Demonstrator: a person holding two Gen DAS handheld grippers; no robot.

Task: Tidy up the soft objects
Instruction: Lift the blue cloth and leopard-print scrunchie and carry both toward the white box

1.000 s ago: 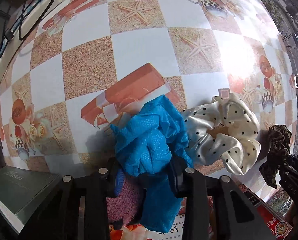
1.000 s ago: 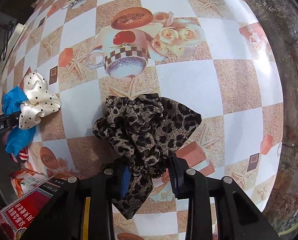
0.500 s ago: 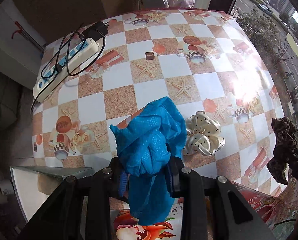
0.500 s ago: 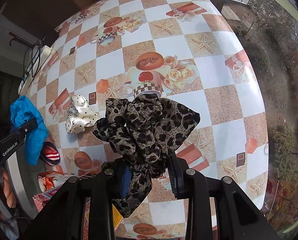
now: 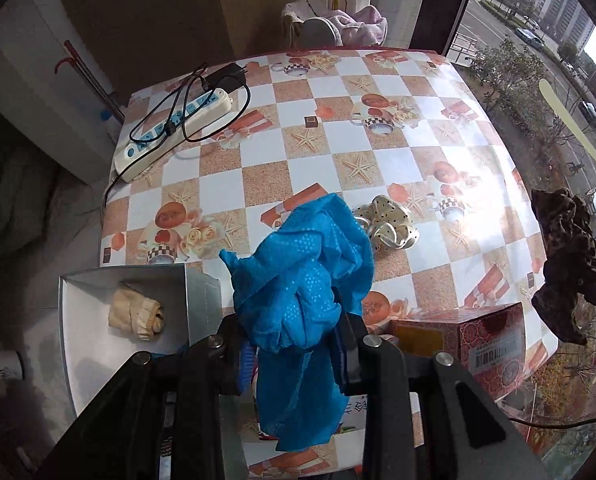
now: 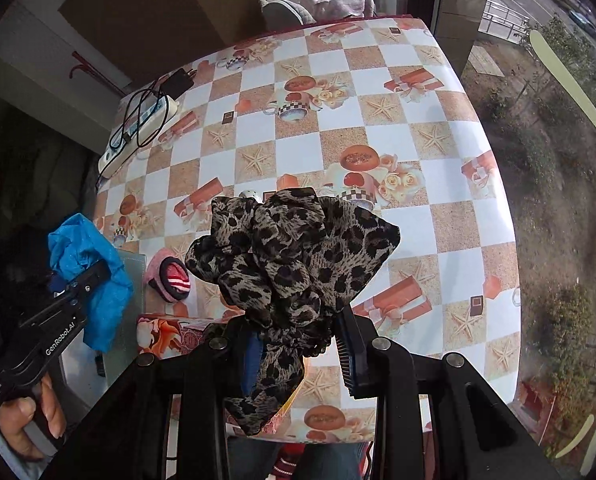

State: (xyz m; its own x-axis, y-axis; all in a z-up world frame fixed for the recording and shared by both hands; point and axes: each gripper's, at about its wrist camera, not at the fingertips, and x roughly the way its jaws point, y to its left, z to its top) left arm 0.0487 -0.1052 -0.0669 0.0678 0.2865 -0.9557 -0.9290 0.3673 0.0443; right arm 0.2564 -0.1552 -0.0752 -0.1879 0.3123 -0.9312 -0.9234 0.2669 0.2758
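Two soft things hang high over the counter [image 5: 394, 168]: the left claw [image 5: 293, 340] squeezes a blue cloth [image 5: 302, 264], the right claw [image 6: 298, 340] squeezes a spotted scrunchie [image 6: 289, 256] (both carried). Next, each should go into the grey box [image 5: 97, 344] nearby

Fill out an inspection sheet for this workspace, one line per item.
Surface: table under a checkered cloth printed with starfish and cups.
Job's things: blue scrunchie and leopard scrunchie both lifted; polka-dot scrunchie lying on the table; cream fabric piece inside the grey box.
Clutter: red carton at the near edge; pink-and-red striped item beside the box.
Grippers: left gripper shut on the blue scrunchie; right gripper shut on the leopard scrunchie.
Cables: power strip with black cords looped over it, far left corner.
Surroundings: window onto a street at right; chair with towels behind the table.
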